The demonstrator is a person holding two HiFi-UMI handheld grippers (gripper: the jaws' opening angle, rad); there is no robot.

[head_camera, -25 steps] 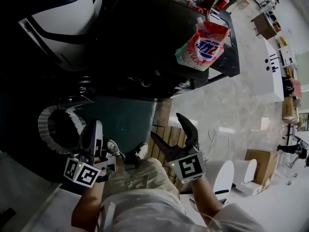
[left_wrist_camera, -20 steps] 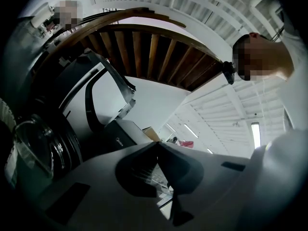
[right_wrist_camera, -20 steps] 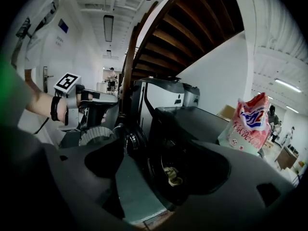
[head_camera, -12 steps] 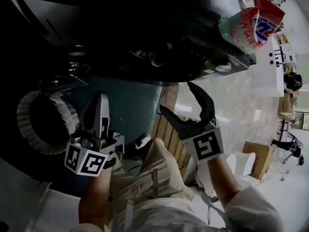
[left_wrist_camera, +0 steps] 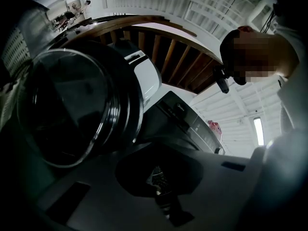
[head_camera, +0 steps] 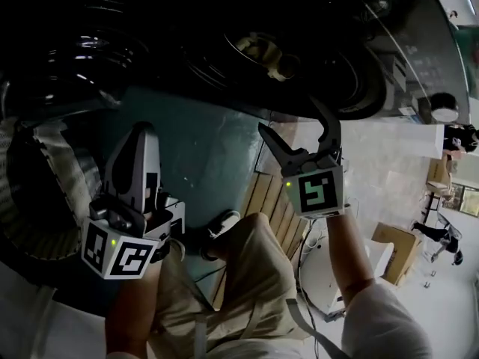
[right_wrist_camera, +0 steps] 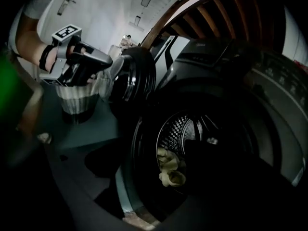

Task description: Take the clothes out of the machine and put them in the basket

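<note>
Nothing out yet: clothes (right_wrist_camera: 171, 170) in the machine (right_wrist_camera: 269, 124) at 6 o'clock; right gripper (head_camera: 296, 126) wide open, left gripper (head_camera: 138, 137) closed, both empty

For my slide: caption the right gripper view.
Pale clothes lie in the open drum; a basket stands beside the door.

Dark teal floor (head_camera: 202, 155), white slatted basket (right_wrist_camera: 72, 100) standing on it, wooden slats (head_camera: 271, 204) alongside

The left gripper (head_camera: 138, 137) and right gripper (head_camera: 293, 122) sink lower in front of the machine (head_camera: 209, 58); the head view swings down to its open drum, where what seem to be pale clothes (head_camera: 263, 49) come into sight; the basket (head_camera: 41, 197) slides to the left edge.
</note>
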